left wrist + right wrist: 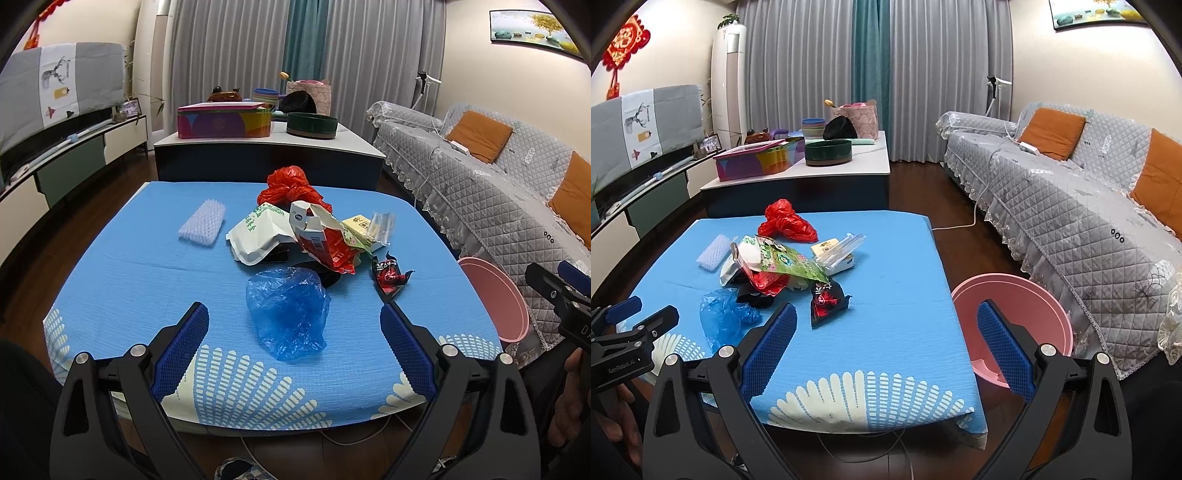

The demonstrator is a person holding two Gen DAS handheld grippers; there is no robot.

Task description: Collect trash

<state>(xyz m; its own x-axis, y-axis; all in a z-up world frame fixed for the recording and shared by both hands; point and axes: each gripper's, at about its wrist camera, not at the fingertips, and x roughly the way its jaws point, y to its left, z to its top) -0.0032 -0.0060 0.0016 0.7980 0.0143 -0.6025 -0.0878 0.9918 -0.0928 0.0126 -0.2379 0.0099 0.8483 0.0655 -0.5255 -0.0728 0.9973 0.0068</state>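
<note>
Trash lies on a table with a blue cloth (129, 280): a crumpled blue plastic bag (288, 310), a red plastic bag (291, 186), a white paper bag (255, 232), a torn red and white carton (325, 240), a black and red wrapper (389, 277), a white foam net (202, 223) and a yellow pack with clear film (369, 229). My left gripper (294, 347) is open and empty, with the blue bag between its fingers but apart from them. My right gripper (886, 343) is open and empty above the table's near right corner. A pink bin (1015, 317) stands on the floor right of the table.
A grey quilted sofa (1071, 206) with orange cushions runs along the right. A white-topped cabinet (266, 147) with a colourful tin and bowls stands behind the table. A TV bench (55, 162) lines the left wall. A white cable (960, 223) lies on the floor.
</note>
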